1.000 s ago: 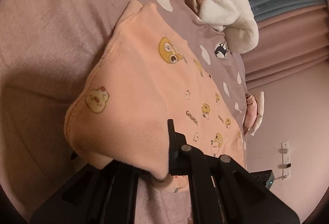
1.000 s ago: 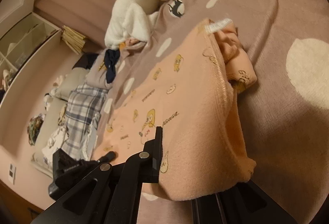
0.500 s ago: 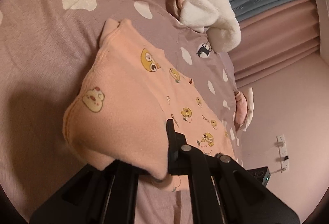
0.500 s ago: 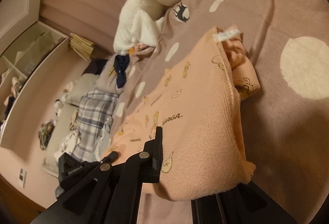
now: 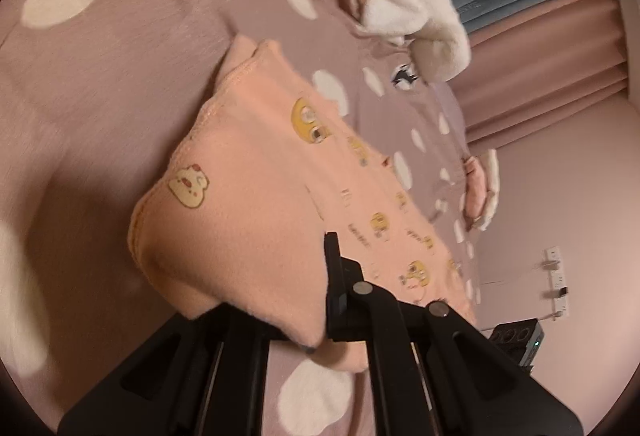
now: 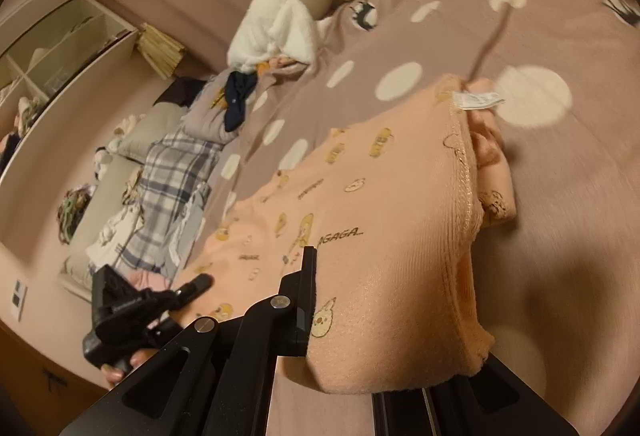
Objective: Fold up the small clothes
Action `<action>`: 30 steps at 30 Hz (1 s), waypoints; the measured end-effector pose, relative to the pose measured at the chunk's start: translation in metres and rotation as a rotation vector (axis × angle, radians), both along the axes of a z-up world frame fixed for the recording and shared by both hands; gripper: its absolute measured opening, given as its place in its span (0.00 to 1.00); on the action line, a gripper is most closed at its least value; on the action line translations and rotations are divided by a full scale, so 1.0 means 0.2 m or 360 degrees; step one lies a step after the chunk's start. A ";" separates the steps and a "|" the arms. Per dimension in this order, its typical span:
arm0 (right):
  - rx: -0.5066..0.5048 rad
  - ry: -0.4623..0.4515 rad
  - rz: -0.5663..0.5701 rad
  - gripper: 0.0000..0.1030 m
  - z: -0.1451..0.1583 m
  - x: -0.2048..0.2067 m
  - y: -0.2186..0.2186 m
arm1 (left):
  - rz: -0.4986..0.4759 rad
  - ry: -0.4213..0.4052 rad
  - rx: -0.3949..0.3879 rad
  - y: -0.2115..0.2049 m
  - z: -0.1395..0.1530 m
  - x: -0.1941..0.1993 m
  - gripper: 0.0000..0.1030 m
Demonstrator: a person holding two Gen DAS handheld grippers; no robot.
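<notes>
Over a bed [image 5: 120, 83] spread with a mauve cover dotted in cream, a small peach garment [image 5: 256, 195] printed with yellow cartoon animals hangs lifted by one edge, its far end trailing down onto the cover. At the near edge, the left tool [image 5: 320, 320] is clenched on a doubled fold of the peach cloth, which bulges over its left finger and hides it; only the right black finger [image 5: 334, 276] shows clearly. From the other side, the right tool [image 6: 360, 336] is likewise clamped tight on the same edge of the garment [image 6: 380, 236], the fabric draped over its right finger. A white care label [image 6: 478, 100] sticks out at the garment's far corner, beside a bunched inner layer. The left tool [image 6: 160, 300] appears in the right wrist view as well, low at the left, with fingertips of a hand [image 6: 120, 368] under it. Beyond the garment lie a white fluffy item [image 6: 312, 3], a dark navy piece [image 6: 238, 99] and a plaid cloth [image 6: 172, 187].
</notes>
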State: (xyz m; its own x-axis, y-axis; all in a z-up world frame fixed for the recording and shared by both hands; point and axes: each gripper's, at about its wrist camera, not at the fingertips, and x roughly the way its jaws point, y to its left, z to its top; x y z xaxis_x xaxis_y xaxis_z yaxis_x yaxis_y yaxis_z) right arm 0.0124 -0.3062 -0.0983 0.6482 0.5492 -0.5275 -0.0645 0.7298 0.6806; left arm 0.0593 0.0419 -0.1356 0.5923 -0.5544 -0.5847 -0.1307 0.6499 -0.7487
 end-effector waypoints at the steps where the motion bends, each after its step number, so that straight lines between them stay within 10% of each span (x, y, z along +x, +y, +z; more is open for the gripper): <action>1: 0.0016 0.0021 -0.0019 0.06 -0.02 0.00 -0.01 | 0.0003 0.0014 -0.0010 0.00 -0.02 -0.02 0.05; 20: -0.0353 0.0333 -0.0209 0.06 0.01 -0.13 -0.03 | 0.0128 0.0212 0.0428 0.13 -0.01 -0.20 0.10; 26: -0.0456 0.0395 -0.0295 0.47 0.07 -0.19 -0.04 | 0.0199 0.0164 0.0766 0.11 0.13 -0.28 0.24; 30: -0.0462 0.0375 -0.0285 0.65 0.11 -0.21 -0.02 | 0.0172 0.0043 0.0677 0.10 0.16 -0.30 0.61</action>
